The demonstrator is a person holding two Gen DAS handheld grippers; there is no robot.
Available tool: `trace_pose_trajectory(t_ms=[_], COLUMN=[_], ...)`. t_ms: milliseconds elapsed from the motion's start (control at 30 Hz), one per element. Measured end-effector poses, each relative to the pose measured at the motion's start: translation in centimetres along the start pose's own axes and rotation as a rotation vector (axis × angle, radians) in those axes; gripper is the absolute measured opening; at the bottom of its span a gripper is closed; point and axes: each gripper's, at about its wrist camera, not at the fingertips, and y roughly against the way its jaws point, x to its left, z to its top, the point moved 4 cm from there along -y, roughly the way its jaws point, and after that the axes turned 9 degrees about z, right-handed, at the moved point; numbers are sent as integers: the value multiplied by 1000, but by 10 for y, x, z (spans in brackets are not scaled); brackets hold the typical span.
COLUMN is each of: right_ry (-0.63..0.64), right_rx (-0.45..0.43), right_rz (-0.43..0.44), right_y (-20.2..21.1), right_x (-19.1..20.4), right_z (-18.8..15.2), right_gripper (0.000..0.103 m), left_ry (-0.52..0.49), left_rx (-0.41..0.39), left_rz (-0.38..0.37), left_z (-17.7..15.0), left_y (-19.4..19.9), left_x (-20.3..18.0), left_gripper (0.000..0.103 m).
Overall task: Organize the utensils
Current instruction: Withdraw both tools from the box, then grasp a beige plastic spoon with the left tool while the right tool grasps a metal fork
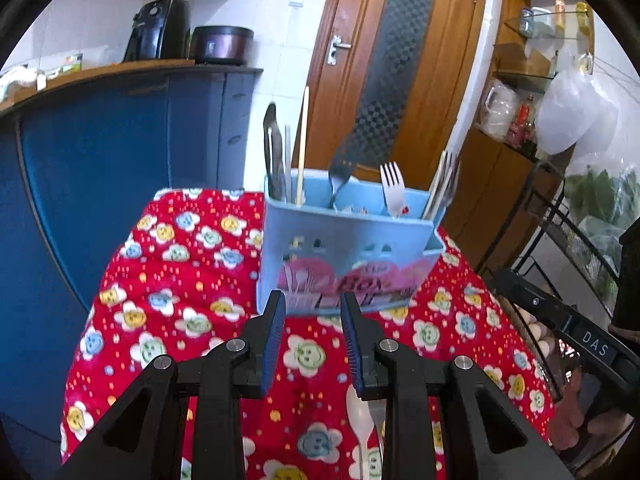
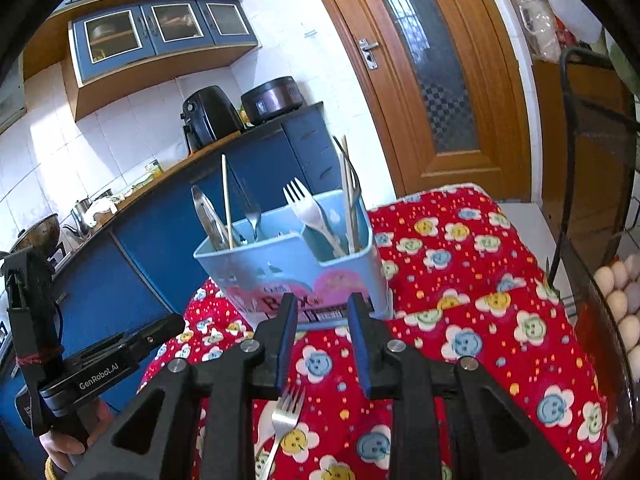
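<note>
A light blue utensil holder [image 1: 348, 248] [image 2: 288, 276] stands on a table under a red flowered cloth [image 1: 180, 280] [image 2: 480, 300]. It holds tongs [image 1: 272, 152], a chopstick [image 1: 303, 144], a white plastic fork [image 1: 391, 188] [image 2: 308, 212] and several metal utensils. My left gripper [image 1: 314, 312] is open just short of the holder's front, with nothing between its fingers. A white plastic spoon [image 1: 360, 416] lies on the cloth under it. My right gripper [image 2: 323, 312] is also open and empty near the holder. Beneath it lies a metal fork [image 2: 286, 412].
Blue kitchen cabinets [image 1: 100, 160] close off the left, with an air fryer [image 1: 158, 30] and a cooker [image 1: 222, 44] on the counter. A wooden door [image 1: 392, 68] stands behind. A black wire rack with eggs [image 2: 616, 292] flanks the table's right edge. A hand holds the left gripper's body [image 2: 92, 364].
</note>
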Motion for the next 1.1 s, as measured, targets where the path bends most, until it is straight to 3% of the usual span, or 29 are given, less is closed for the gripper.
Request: trace_pose_trajectory(t_ms=[600, 1100], right_ry=[-96, -138], right_rx=[92, 109], right_rz=[-28, -35], right_y=[3, 9], right_x=[-31, -48], right_z=[-49, -63], right_gripper=[29, 29], left_ry=[5, -55], left_rx=[157, 281], left_rz=[-7, -52], left_z=[-55, -87], left_y=[-19, -38], left_x=[2, -22], left_gripper=[29, 29])
